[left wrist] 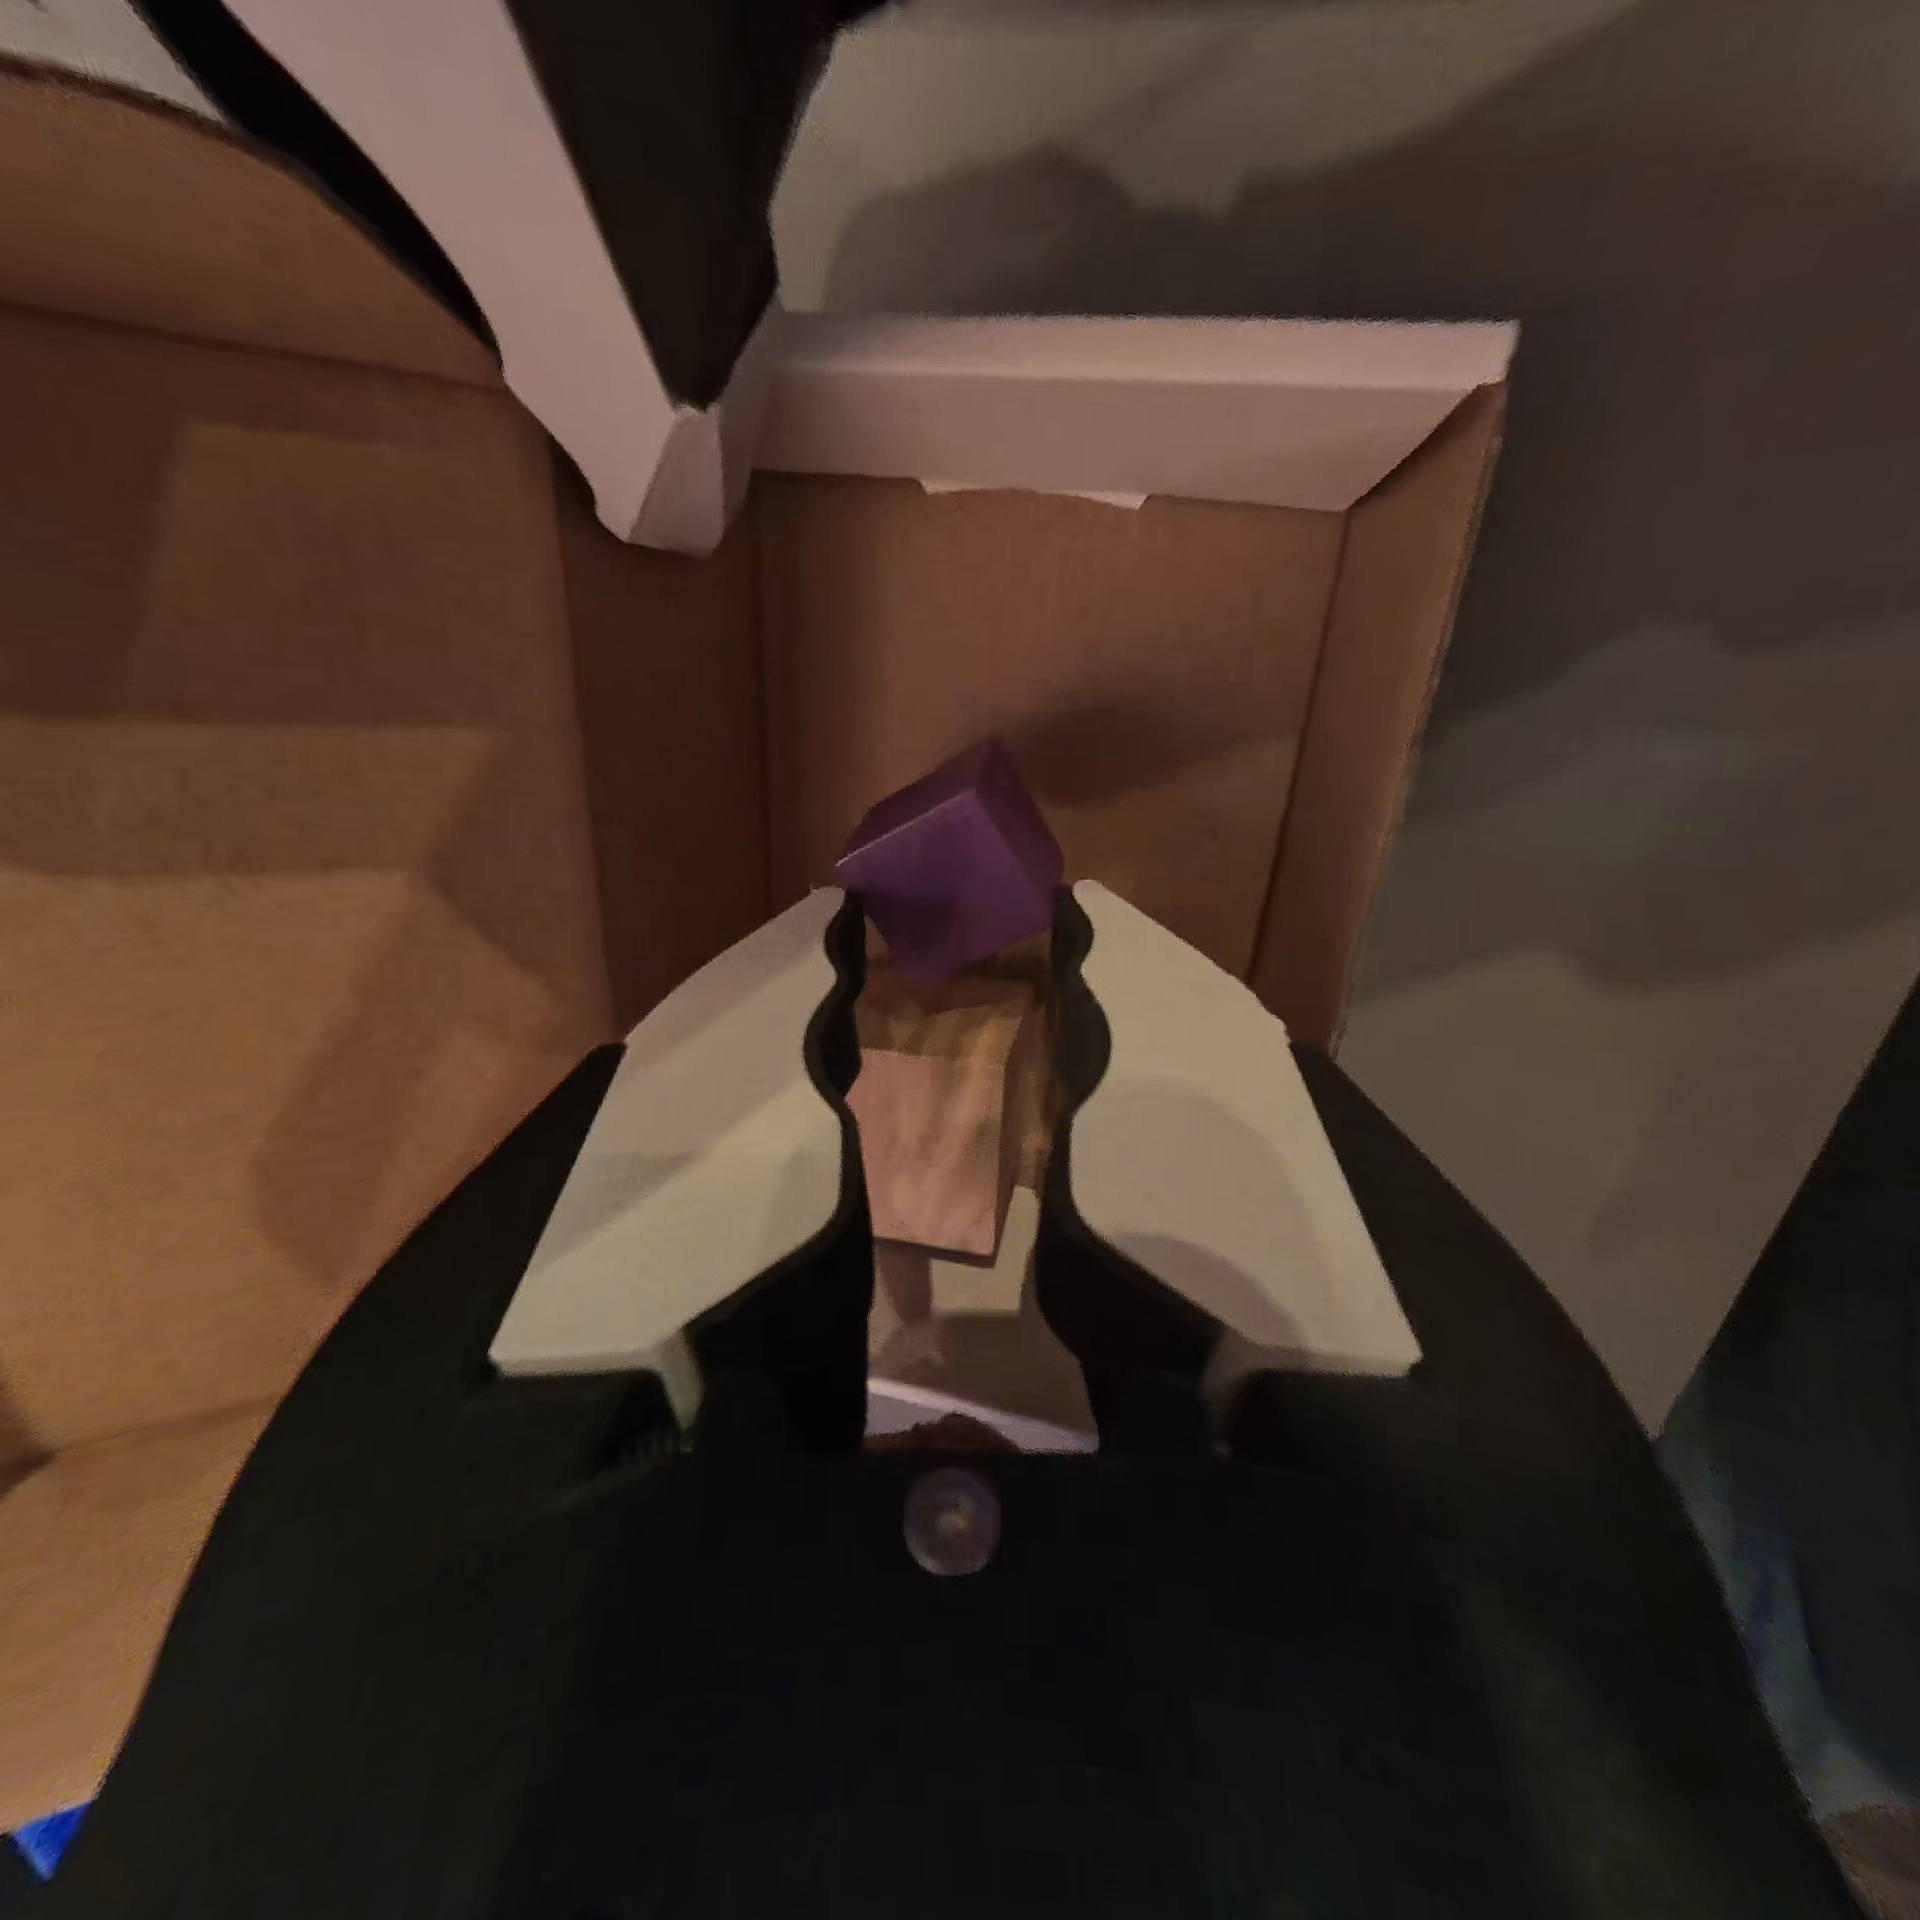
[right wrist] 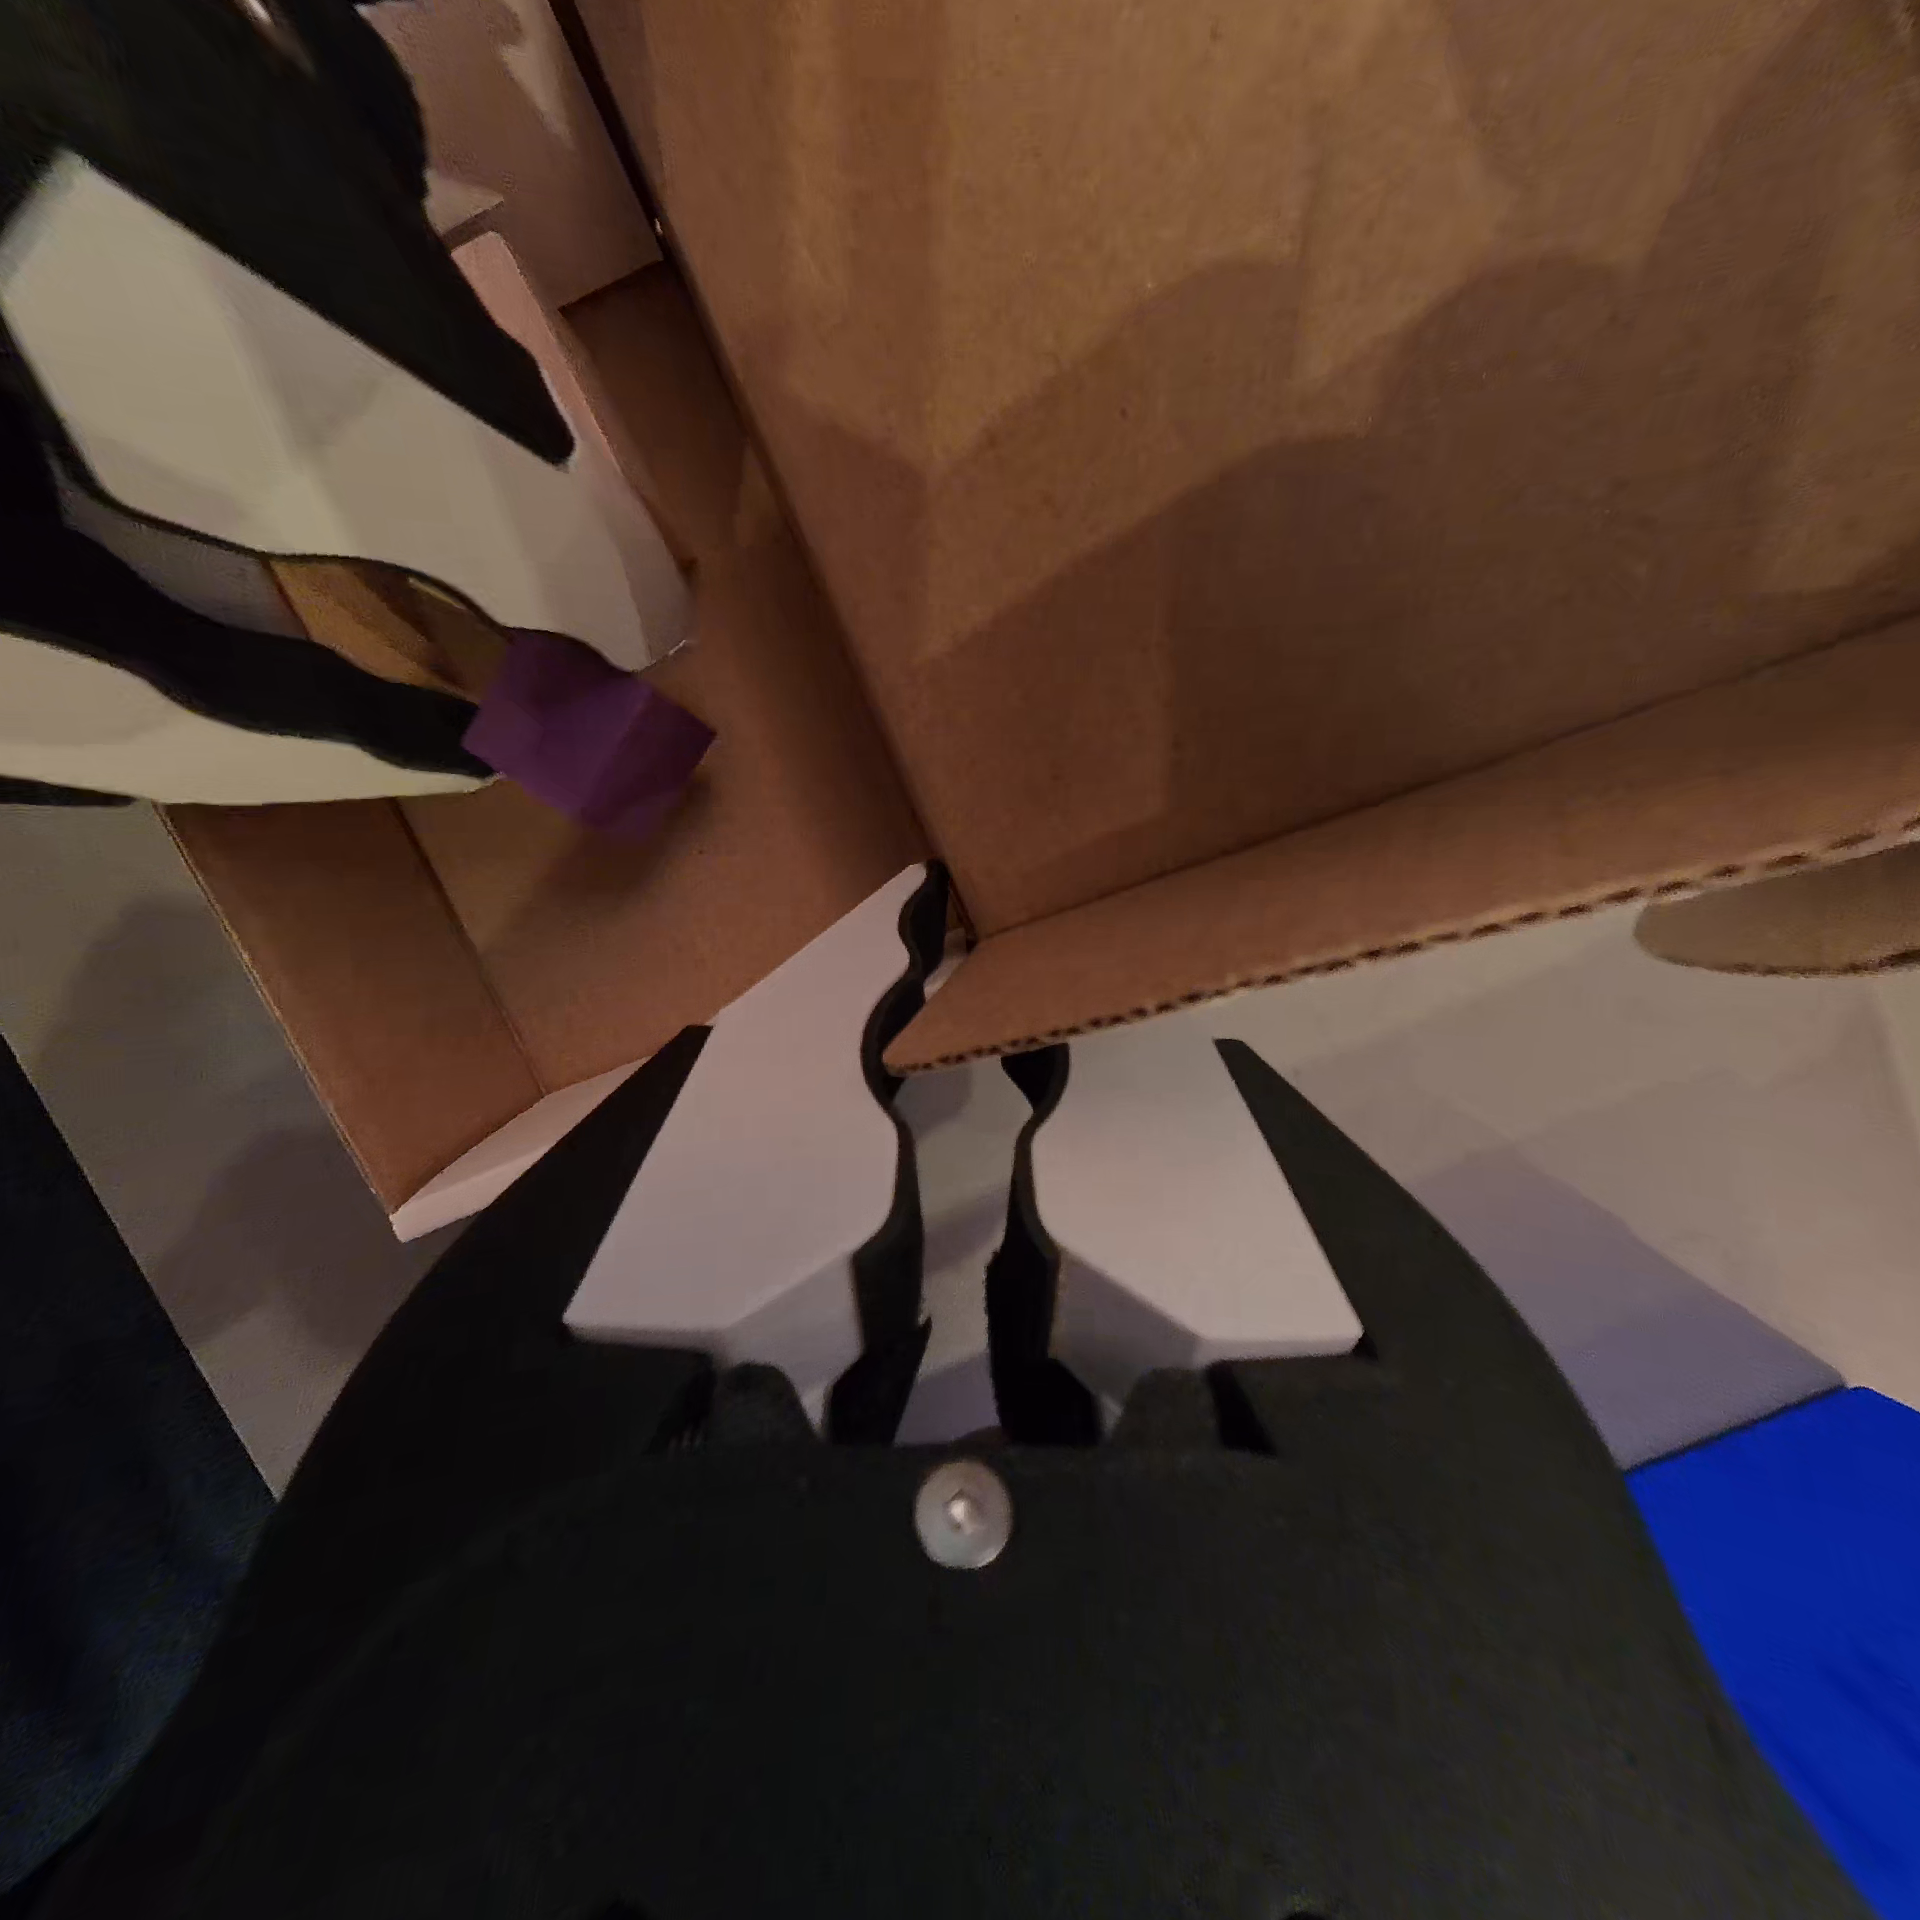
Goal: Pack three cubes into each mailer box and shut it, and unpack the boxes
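My left gripper [left wrist: 956, 914] is shut on a plain wooden cube [left wrist: 945, 1122]. A purple cube [left wrist: 945, 862] sits tilted at its fingertips, over the brown floor of the open mailer box [left wrist: 1039, 644]. I cannot tell whether the purple cube is gripped or resting. The right wrist view shows the left gripper [right wrist: 488, 691], wooden cube [right wrist: 374, 613] and purple cube [right wrist: 592, 743] inside the box [right wrist: 343, 987]. My right gripper [right wrist: 966, 935] is shut on the corner of the raised lid [right wrist: 1247, 416]. It also shows at the top left of the left wrist view [left wrist: 675, 447], beside the lid [left wrist: 260, 623].
The box has white outer walls [left wrist: 1143, 405] and stands on a pale table [right wrist: 1455, 1143]. A blue object [right wrist: 1787, 1558] lies on the table to the right of my right gripper, and a blue corner [left wrist: 42, 1849] shows low left. Dark fabric [right wrist: 83, 1351] is at the table's left edge.
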`<action>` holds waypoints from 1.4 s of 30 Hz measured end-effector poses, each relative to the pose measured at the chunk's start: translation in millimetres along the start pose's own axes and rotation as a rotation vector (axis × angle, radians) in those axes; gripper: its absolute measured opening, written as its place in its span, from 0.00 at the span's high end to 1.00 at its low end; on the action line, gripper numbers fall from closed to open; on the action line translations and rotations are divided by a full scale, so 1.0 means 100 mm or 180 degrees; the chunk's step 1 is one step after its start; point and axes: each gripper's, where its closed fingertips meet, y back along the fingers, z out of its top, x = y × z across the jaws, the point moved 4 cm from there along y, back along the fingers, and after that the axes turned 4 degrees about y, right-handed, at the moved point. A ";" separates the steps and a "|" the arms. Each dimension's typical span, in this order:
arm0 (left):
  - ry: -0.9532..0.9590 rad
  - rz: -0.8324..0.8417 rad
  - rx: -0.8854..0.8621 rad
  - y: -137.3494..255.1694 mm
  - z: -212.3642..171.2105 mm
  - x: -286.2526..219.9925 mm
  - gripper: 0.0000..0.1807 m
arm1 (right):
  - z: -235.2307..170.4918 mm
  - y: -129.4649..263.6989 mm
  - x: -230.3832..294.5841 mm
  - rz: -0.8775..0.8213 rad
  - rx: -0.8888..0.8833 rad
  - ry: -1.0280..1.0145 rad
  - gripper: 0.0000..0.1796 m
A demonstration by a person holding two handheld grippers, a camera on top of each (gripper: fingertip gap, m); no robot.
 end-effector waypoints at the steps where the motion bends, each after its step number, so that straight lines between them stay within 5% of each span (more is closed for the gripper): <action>1: -0.0003 0.0053 0.0070 -0.03 -0.02 0.02 0.81 | 0.00 0.00 0.00 -0.0002 0.0000 0.0001 0.97; 5: -0.0024 0.0216 0.0317 -0.10 -0.11 0.07 0.81 | 0.00 0.00 0.01 -0.0005 0.0003 -0.0002 0.97; 9: -0.0014 0.0219 0.0301 -0.06 -0.11 0.06 0.70 | 0.00 0.00 0.01 -0.0002 0.0002 -0.0002 0.97; 15: 0.0078 0.0407 0.0009 0.50 -0.23 0.12 0.71 | 0.00 0.00 0.01 0.0001 -0.0016 -0.0009 0.97; 25: 0.0984 0.1085 0.0276 1.63 -1.89 0.54 0.74 | 0.00 0.00 0.01 -0.0002 -0.0003 -0.0012 0.97; 31: 0.1348 0.0817 0.0468 1.38 -2.52 0.50 0.74 | 0.00 0.00 0.01 -0.0007 0.0005 -0.0033 0.97; 42: 0.0782 0.0361 0.0677 0.62 -2.74 0.44 0.78 | 0.00 0.00 0.00 0.0008 -0.0031 -0.0046 0.97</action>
